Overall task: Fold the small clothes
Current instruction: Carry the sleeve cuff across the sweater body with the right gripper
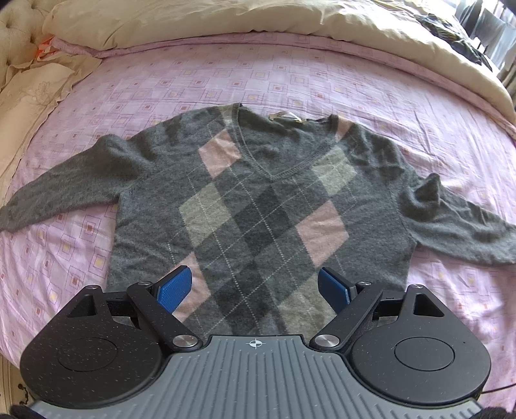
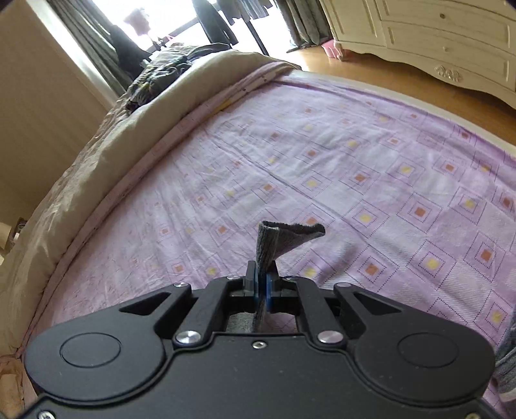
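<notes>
A grey V-neck sweater [image 1: 258,206] with pink and pale argyle diamonds lies face up on the bed, both sleeves spread out to the sides. My left gripper [image 1: 254,280] hovers over its lower hem, open, with the blue pads [image 1: 175,288] wide apart and nothing between them. In the right wrist view my right gripper [image 2: 262,274] is shut on a strip of grey knit fabric [image 2: 277,240], which sticks up past the fingertips and looks like a sleeve end. More grey knit [image 2: 506,364] shows at the right edge.
The bed has a lilac sheet with square prints [image 1: 290,74]. A beige duvet [image 1: 225,22] is bunched along the far side, with dark clothes [image 2: 161,74] on top. A cream dresser [image 2: 435,38] and wooden floor lie beyond the bed.
</notes>
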`<action>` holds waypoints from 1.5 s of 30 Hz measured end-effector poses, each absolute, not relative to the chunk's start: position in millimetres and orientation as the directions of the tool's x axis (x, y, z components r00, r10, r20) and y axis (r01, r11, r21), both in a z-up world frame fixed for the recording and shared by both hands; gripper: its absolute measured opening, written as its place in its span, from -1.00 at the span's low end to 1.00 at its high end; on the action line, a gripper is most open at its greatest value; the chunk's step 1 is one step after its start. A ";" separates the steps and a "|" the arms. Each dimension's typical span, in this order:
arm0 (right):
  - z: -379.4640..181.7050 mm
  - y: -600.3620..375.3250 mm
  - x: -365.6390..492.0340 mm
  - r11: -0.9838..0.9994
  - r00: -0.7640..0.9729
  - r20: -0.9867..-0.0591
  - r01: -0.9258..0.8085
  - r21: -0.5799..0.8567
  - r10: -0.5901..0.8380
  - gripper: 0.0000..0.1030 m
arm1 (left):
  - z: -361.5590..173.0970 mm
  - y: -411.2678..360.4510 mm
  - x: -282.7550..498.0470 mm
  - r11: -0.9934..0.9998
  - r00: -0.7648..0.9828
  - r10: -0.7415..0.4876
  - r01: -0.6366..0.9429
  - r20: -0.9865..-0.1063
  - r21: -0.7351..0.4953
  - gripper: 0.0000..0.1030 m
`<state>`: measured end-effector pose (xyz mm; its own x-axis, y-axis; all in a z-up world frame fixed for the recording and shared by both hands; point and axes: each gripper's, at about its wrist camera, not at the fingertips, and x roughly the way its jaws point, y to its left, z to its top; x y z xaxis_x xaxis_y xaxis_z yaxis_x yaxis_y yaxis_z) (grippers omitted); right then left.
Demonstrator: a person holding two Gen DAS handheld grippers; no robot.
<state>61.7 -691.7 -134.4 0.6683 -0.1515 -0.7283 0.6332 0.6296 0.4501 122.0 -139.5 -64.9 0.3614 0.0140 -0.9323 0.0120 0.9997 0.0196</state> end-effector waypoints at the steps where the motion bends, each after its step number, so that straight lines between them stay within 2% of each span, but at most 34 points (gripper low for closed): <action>1: -127.2 -684.8 64.2 0.649 0.670 -0.725 0.624 0.435 -0.158 -0.78 | -65.8 -134.2 122.4 1.000 0.362 0.009 0.015 -0.932 0.016 0.66; 8: -78.1 -606.4 96.0 0.788 0.661 -0.735 0.528 0.317 -0.148 -0.78 | -74.5 -89.3 125.5 0.998 0.377 0.009 0.049 -0.926 0.030 0.65; 11: -50.9 -554.6 110.6 0.827 0.700 -0.702 0.466 0.315 -0.127 -0.78 | -75.5 -61.3 130.7 0.997 0.391 -0.006 0.075 -0.920 0.025 0.65; 18: -15.8 -391.9 154.9 0.904 0.784 -0.618 0.223 0.364 0.056 -0.78 | -76.7 8.3 136.5 0.997 0.408 -0.036 0.081 -0.912 -0.003 0.66; 22: -27.8 -292.3 183.5 0.931 0.771 -0.611 0.067 0.358 0.179 -0.78 | -83.4 40.4 137.8 0.995 0.412 -0.044 0.099 -0.910 -0.003 0.66; 26: -68.6 -209.4 209.2 0.937 0.705 -0.653 -0.049 0.346 0.278 -0.78 | -90.5 69.9 140.7 0.996 0.409 -0.054 0.090 -0.911 -0.019 0.66; 30: -110.3 -151.1 222.7 0.939 0.629 -0.709 -0.105 0.328 0.318 -0.78 | -93.8 89.5 145.6 0.995 0.413 -0.062 0.099 -0.909 -0.023 0.66; 35: -126.5 -103.5 217.4 0.908 0.554 -0.721 -0.218 0.357 0.416 -0.59 | -97.8 97.9 156.1 0.994 0.415 -0.081 0.102 -0.906 -0.042 0.66; 37: -122.4 -107.2 210.2 0.898 0.560 -0.704 -0.237 0.370 0.437 -0.06 | -99.5 94.5 162.1 0.992 0.418 -0.102 0.110 -0.903 -0.061 0.66; 38: -120.1 -113.1 206.6 0.899 0.567 -0.699 -0.235 0.370 0.436 0.04 | -100.7 91.2 165.7 0.991 0.420 -0.112 0.117 -0.901 -0.068 0.66; 39: -117.1 -118.4 204.2 0.901 0.578 -0.693 -0.229 0.368 0.430 0.10 | -101.9 87.4 169.5 0.989 0.424 -0.122 0.126 -0.898 -0.075 0.66; 45: -108.4 -190.2 185.1 0.936 0.616 -0.716 -0.107 0.336 0.328 0.09 | -121.7 50.7 195.4 0.971 0.425 -0.214 0.189 -0.880 -0.145 0.65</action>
